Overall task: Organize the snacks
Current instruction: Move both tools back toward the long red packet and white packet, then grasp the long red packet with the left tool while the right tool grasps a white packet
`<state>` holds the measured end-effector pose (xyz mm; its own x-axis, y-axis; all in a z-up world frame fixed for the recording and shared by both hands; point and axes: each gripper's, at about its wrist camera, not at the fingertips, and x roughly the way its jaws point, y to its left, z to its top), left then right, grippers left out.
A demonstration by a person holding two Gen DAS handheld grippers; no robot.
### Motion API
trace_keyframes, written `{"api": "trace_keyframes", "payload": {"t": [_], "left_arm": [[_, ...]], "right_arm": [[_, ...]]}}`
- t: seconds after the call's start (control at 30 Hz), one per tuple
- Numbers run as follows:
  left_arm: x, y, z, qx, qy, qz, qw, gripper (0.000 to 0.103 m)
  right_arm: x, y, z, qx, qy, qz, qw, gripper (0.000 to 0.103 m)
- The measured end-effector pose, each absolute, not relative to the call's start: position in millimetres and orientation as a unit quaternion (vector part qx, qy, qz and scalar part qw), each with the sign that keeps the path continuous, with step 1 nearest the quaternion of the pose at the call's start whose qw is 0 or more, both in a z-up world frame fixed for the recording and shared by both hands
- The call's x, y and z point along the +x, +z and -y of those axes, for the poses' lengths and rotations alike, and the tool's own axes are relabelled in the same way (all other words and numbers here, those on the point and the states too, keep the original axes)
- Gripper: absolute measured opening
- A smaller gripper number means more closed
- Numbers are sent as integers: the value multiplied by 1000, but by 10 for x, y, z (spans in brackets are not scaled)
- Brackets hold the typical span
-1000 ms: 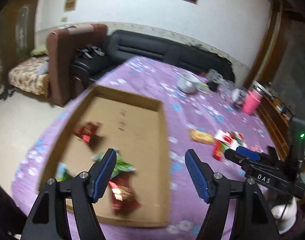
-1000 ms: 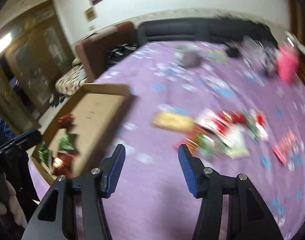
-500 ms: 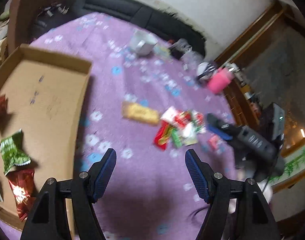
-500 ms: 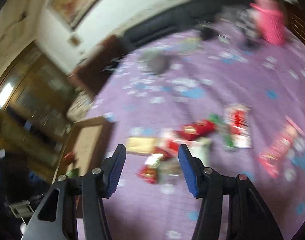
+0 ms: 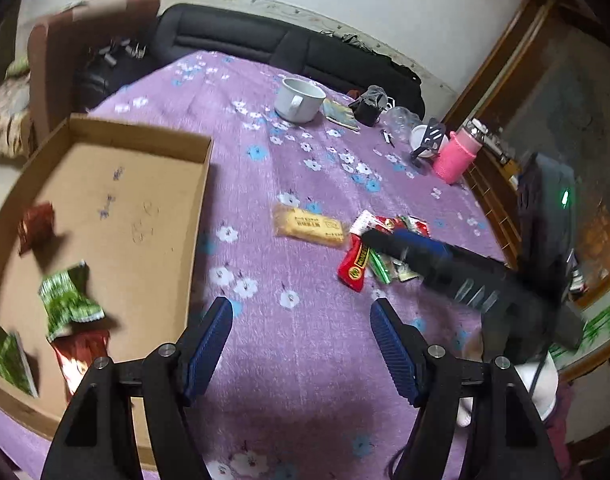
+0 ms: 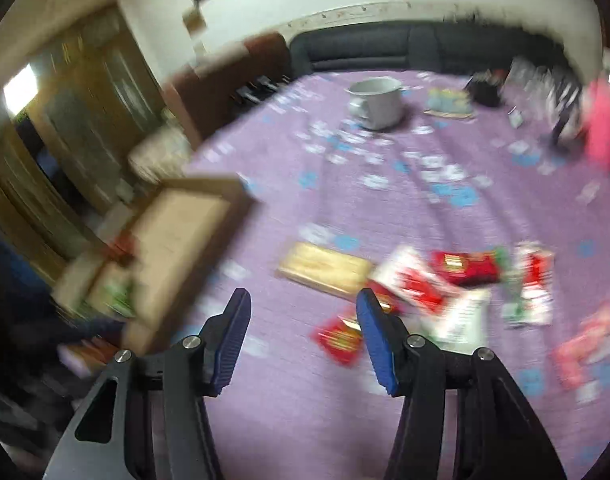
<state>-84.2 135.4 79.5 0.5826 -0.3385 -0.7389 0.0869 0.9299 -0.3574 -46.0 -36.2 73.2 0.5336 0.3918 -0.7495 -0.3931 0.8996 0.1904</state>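
A shallow cardboard box point(image 5: 117, 200) lies on the purple flowered cloth at the left, with red point(image 5: 35, 226) and green point(image 5: 67, 304) snack packets inside. Loose snacks lie right of it: a yellow biscuit packet point(image 5: 309, 226) and a red packet point(image 5: 355, 266) in a mixed pile. My left gripper point(image 5: 301, 312) stands open over bare cloth between box and pile, holding nothing. My right gripper point(image 6: 303, 300) is open and empty too, hovering just short of the yellow packet point(image 6: 325, 268) and a red packet point(image 6: 339, 338). In the left wrist view its fingers point(image 5: 389, 240) reach over the pile. The right wrist view is blurred.
A white mug point(image 5: 299, 98), a small card, dark clutter, a glass and a pink bottle point(image 5: 455, 158) stand at the table's far side. More snack packets point(image 6: 531, 284) lie right of the pile. A black sofa and a brown armchair point(image 5: 65, 52) stand behind the table.
The left wrist view has swung from over the box to the cloth on its right. The right gripper has come closer to the snack pile. Both jaws kept their width.
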Motion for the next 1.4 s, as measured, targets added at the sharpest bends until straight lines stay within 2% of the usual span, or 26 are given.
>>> {"api": "trace_keyframes", "payload": {"t": [0.07,0.1,0.13,0.2,0.27,0.33,0.37,0.47,0.53,0.57,0.93,1.07,1.1,1.13,1.17,1.2,1.23,1.4], "left_arm": [[-791,758,-1344,-144,-122,-447,874,75],[-772,739,-1338,-144,-121,-449,873,75],[-751,714,-1331,-142,-119,-451,873,75],[-707,658,-1310,-142,-119,-455,871,75],[-686,609,-1295,-140,-118,-461,868,75],[-683,592,-1267,-138,-118,-462,868,75],[-684,596,-1243,-135,-123,-458,870,75],[-676,609,-1139,-112,-133,-446,878,72],[-636,581,-1020,-93,-142,-447,878,54],[-596,554,-955,-86,-150,-451,876,51],[27,267,-276,-16,-170,-464,869,50],[206,169,2,39,-161,-453,876,50],[241,153,46,47,-158,-449,878,50],[264,137,80,54,-157,-447,879,48],[292,106,129,61,-160,-449,877,41],[303,88,145,65,-159,-450,876,26],[298,92,156,70,-161,-447,877,18],[207,136,25,36,-176,-452,874,18]], "right_arm": [[-481,578,374,-44,192,-437,878,44],[-483,484,394,-54,174,-445,877,34],[-478,429,413,-56,171,-447,876,29],[-480,371,444,-58,171,-448,876,25],[-448,299,467,-53,174,-458,870,16],[-414,232,542,-30,186,-468,863,1],[-394,224,595,-17,189,-469,863,0],[-384,221,721,19,197,-475,857,0],[-363,216,801,42,201,-480,853,0],[-364,227,831,55,204,-480,851,0],[-329,378,1329,173,229,-459,841,1],[-278,372,1505,212,234,-448,836,3],[-259,364,1547,224,234,-447,834,8],[-249,361,1583,231,233,-445,834,19],[-242,362,1625,236,226,-441,836,23],[-239,370,1663,238,219,-438,839,29],[-240,394,1713,241,213,-433,842,31],[-236,479,1924,262,215,-411,846,33]]}}
